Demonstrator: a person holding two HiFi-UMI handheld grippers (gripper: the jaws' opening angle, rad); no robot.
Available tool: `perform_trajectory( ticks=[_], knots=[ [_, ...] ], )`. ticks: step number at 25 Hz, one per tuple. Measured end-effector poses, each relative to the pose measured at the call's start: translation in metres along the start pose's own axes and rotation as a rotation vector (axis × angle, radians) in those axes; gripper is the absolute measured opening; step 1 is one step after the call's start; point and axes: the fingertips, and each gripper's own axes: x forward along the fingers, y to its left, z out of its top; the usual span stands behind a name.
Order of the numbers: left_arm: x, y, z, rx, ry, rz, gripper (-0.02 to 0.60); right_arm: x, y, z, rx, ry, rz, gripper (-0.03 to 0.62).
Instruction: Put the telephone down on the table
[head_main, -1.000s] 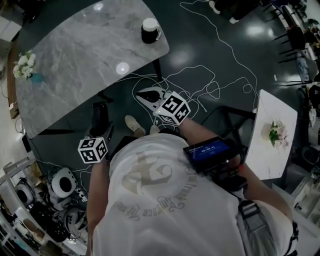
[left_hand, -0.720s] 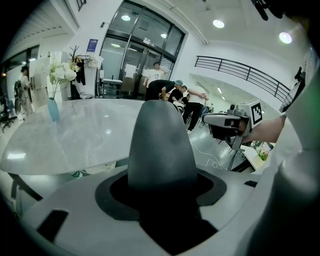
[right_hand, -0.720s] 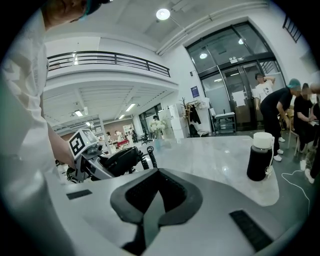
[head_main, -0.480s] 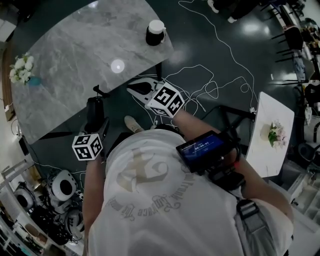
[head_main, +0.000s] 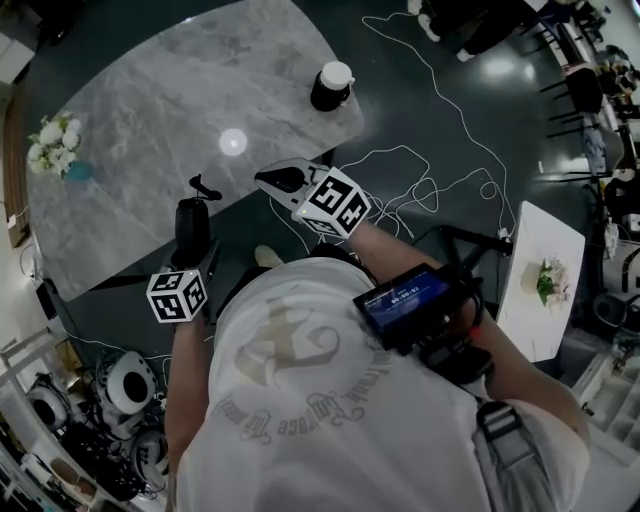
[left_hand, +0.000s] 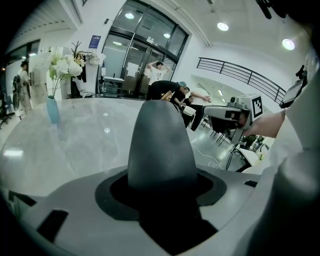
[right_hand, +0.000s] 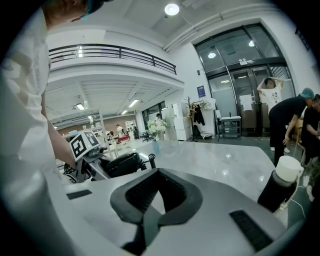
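Black in the head view, the telephone (head_main: 190, 215) sits clamped in the left gripper (head_main: 197, 250) at the marble table's (head_main: 150, 90) near edge, with the flowers (head_main: 52, 135) at 10 o'clock from it. The left gripper view shows only its grey tapered end, so whether it touches the tabletop cannot be told. At 2 o'clock from the telephone, the right gripper (head_main: 262, 176) has its tips together on nothing. Only its own view shows the telephone side-on, with a small stub upright at the far end.

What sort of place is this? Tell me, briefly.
Probably a large lobby or showroom-like hall: tall glass doors, an upper balcony railing, and a marble table with a vase of flowers, on a glossy floor.
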Motion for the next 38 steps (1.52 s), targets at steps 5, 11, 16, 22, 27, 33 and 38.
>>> perform_trajectory(
  ticks=[5, 11, 16, 22, 27, 33, 38],
  knots=[
    [0.000, 0.013, 0.006, 0.001, 0.000, 0.003, 0.276, 0.014, -0.003, 0.006, -0.009, 0.008, 0.004, 0.015],
    [-0.002, 0.030, 0.005, 0.018, 0.020, 0.015, 0.276, 0.033, -0.004, 0.008, -0.013, 0.029, 0.023, 0.015],
    [-0.004, 0.029, -0.002, -0.010, 0.033, 0.021, 0.276, 0.034, -0.002, 0.004, -0.005, 0.045, 0.038, 0.015],
    [-0.002, 0.035, -0.004, -0.044, 0.040, 0.040, 0.276, 0.046, -0.011, 0.000, 0.009, 0.050, 0.062, 0.015],
    [0.003, 0.044, 0.006, -0.074, 0.038, 0.067, 0.276, 0.059, -0.023, 0.002, 0.016, 0.048, 0.094, 0.015],
    [0.025, 0.053, 0.031, -0.117, 0.033, 0.092, 0.276, 0.071, -0.059, 0.008, 0.019, 0.050, 0.122, 0.015],
    [0.032, 0.060, 0.037, -0.131, 0.031, 0.106, 0.276, 0.075, -0.069, 0.005, 0.032, 0.055, 0.123, 0.015]
  ],
)
